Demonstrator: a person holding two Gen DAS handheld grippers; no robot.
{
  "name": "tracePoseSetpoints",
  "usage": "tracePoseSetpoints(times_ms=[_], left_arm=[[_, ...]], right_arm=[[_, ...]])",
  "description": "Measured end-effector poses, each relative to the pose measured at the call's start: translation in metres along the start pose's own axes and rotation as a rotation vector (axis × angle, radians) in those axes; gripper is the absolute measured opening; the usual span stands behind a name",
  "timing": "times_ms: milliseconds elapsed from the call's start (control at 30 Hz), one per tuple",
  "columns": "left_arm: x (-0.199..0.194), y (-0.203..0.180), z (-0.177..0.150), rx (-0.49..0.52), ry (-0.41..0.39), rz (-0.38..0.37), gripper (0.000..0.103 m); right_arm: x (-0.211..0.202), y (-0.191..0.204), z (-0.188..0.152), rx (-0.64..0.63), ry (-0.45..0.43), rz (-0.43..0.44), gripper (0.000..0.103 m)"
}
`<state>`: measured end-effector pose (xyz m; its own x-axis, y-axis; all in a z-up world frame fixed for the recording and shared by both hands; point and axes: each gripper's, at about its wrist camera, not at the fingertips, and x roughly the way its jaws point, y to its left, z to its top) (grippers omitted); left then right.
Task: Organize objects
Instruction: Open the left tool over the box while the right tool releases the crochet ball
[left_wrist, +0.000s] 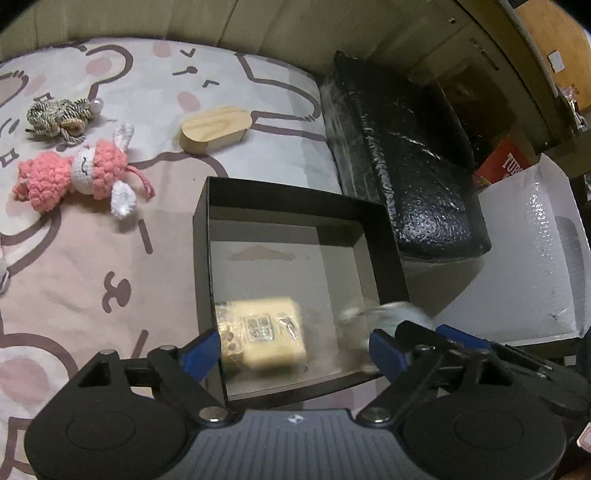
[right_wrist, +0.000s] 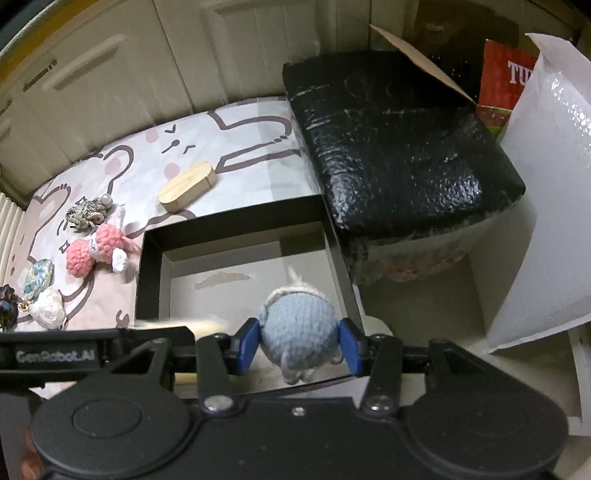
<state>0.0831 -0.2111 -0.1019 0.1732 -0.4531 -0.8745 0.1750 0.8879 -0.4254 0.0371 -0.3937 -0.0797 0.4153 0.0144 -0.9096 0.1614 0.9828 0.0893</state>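
Two downward-looking fisheye views take in an open black box (left_wrist: 201, 236) resting on a bedsheet printed with cartoon bears (left_wrist: 92, 280).

In the left wrist view, the left tongs (left_wrist: 293, 350) fill the bottom of the frame, pointing steeply down over the near edge of the box. Their blue pads (left_wrist: 201, 354) stand wide apart and touch nothing. Between and beyond them, on the box floor at lower centre, lies a cream plastic-wrapped packet (left_wrist: 264, 334) with a printed label, slightly blurred. At the lower right, a blurred pale blue shape at the box's near right corner is the knitted toy, with the other tongs' dark frame just below it.

The right wrist view shows that toy clearly: the right tongs (right_wrist: 299, 345), at bottom centre and also angled steeply down, press their blue pads (right_wrist: 351, 347) against both sides of a round light blue knitted toy (right_wrist: 299, 325) held over the near right part of the box. The packet appears here only as a cream blur at lower left behind the left tongs' black frame.

Both views show a pink and white crocheted doll (left_wrist: 79, 175), a braided cord ornament with a pearl (left_wrist: 59, 116) and an oval wooden block (left_wrist: 216, 129) on the sheet left of and beyond the box, a black foam-wrapped block (left_wrist: 406, 166) to its right, and a white bubble mailer (right_wrist: 546, 192) at the far right. Only the right wrist view reaches the far left edge, where a blue patterned charm (right_wrist: 37, 280) and a white fabric pouch (right_wrist: 48, 312) lie.
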Motion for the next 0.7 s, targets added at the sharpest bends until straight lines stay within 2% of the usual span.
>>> tracePoseSetpoints(times_ms=[500, 700], left_arm=[[-0.009, -0.001, -0.001, 0.052, -0.034, 0.104, 0.092], [-0.017, -0.002, -0.001, 0.088, -0.068, 0.166, 0.097]], right_arm=[[-0.004, -0.002, -0.001, 0.015, -0.002, -0.015, 0.051], [-0.009, -0.002, -0.002, 0.025, -0.020, -0.018, 0.057]])
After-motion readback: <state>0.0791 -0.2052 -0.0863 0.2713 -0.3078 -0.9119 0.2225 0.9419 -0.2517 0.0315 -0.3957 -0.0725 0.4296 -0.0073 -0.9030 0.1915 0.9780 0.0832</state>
